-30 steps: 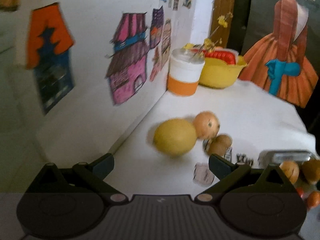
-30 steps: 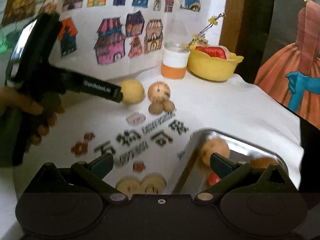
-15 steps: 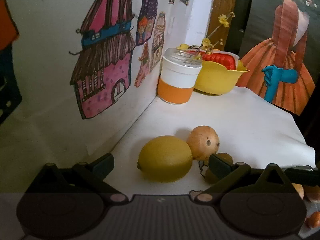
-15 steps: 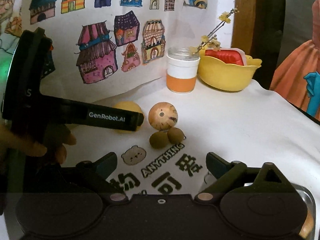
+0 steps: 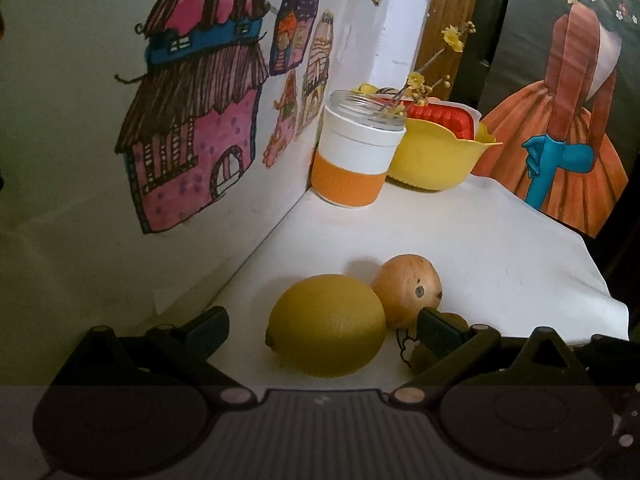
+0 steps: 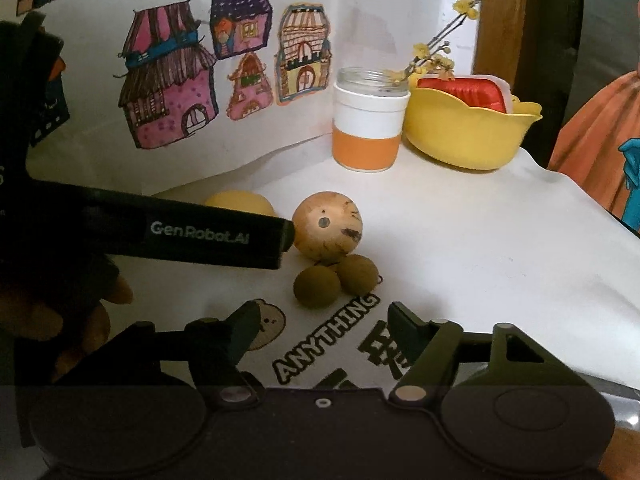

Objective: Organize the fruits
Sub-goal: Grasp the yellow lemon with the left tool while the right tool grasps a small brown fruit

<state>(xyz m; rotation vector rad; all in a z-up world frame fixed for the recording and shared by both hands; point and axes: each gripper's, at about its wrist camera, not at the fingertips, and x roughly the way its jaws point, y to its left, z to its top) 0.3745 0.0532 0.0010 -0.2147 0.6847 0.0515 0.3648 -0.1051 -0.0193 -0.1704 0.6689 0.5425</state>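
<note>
On the white tabletop (image 5: 500,248), nearest the left tool (image 5: 322,326), lies a yellow lemon (image 5: 326,324), sitting between the tool's two widely spread fingers; neither finger touches it as far as the left wrist view shows. Just behind and to the right of the lemon, touching it, is a round tan fruit (image 5: 408,288) with a dark spot on its skin. The right-hand finger of the left tool partly hides two small brown fruits (image 5: 456,320) beside it.

In the right wrist view, the right tool (image 6: 320,330) hangs over the printed lettering (image 6: 328,336) on the cloth, its fingers wide apart and holding nothing. Just beyond its fingertips, the two small brown fruits sit touching each other, directly in front of the tan fruit. The left tool reaches in from the left, gripped by a hand (image 6: 60,312), and its long black finger covers most of the lemon, ending right beside the tan fruit. A strip of metal tray (image 6: 616,396) shows at the lower right edge.

Farther back, an orange-and-white cup (image 5: 358,152) holding a sprig of yellow flowers (image 5: 440,64) stands near the wall, just beside a yellow bowl (image 5: 436,156) with a red thing (image 5: 440,118) in it. Coloured drawings of houses (image 6: 172,76) cover the wall behind.
</note>
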